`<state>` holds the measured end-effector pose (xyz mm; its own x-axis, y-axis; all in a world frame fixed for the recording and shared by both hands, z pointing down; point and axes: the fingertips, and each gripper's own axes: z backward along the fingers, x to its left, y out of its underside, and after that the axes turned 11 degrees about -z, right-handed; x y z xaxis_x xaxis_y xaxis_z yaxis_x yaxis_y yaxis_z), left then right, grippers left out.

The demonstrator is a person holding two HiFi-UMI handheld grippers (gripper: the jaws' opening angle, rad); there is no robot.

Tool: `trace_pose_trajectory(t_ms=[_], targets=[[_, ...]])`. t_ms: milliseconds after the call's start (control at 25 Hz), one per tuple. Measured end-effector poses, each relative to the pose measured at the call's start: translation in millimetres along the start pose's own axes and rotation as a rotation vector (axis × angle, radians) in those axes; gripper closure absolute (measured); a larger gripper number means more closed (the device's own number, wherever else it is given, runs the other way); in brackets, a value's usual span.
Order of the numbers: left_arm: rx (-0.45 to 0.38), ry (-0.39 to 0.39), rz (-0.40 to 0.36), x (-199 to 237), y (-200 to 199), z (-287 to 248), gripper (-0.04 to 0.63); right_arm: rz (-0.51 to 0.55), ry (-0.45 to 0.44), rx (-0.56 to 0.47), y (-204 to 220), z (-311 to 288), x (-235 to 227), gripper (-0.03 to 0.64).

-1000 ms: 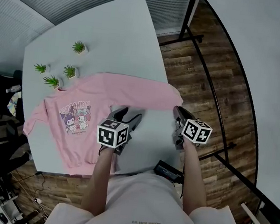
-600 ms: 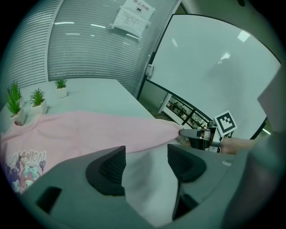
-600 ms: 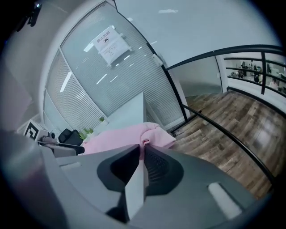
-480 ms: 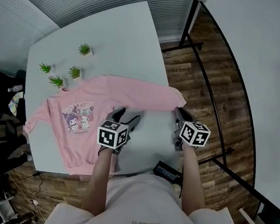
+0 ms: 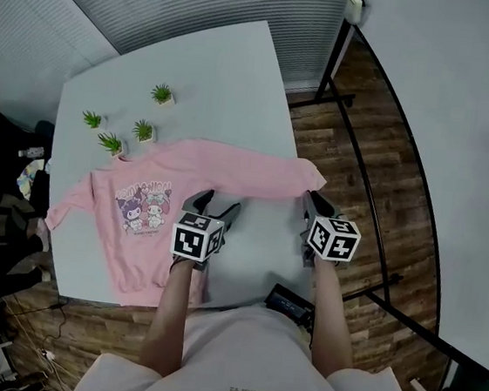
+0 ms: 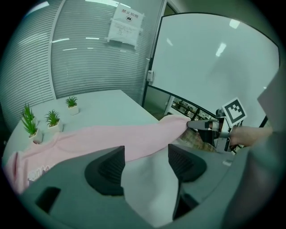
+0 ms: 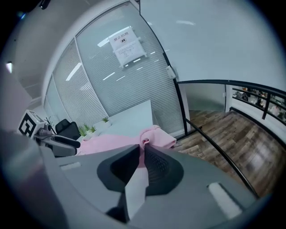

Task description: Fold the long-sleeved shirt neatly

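Both grippers had risen a little over the table since the earlier frame, and the sleeve end had come up with the right one. The pink long-sleeved shirt [image 5: 149,223] lay flat on the pale table [image 5: 215,64], printed front upward, with its body toward the left side of the head view. One sleeve [image 5: 256,170] stretched across the table to the right edge. The cuff [image 7: 152,134] of this sleeve was pinched in the right gripper [image 5: 312,205], whose jaws were closed tightly on the bunched pink cloth and held it just over the table edge.

The left gripper [image 5: 217,205] hovered over the table near the shirt's lower edge, below the stretched sleeve in the head view. Its jaws had just been opening and stood wide apart. Between them only the bare tabletop showed, and the sleeve ran across beyond the tips, so they held nothing.

Four small potted plants [image 5: 143,129] stood on the table close above the shirt's collar. A wooden floor [image 5: 354,159] lay to the right of the table.
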<state>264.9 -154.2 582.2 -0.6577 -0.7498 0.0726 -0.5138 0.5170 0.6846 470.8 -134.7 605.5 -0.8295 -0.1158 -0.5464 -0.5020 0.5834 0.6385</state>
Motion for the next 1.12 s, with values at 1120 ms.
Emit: trace_pose_trajectory(t_ms=[1120], targets=[[-0.111,-0.264,0.1,69,9,118,0.287,0.139,-0.161,-0.063,-19,15,111,0.569]])
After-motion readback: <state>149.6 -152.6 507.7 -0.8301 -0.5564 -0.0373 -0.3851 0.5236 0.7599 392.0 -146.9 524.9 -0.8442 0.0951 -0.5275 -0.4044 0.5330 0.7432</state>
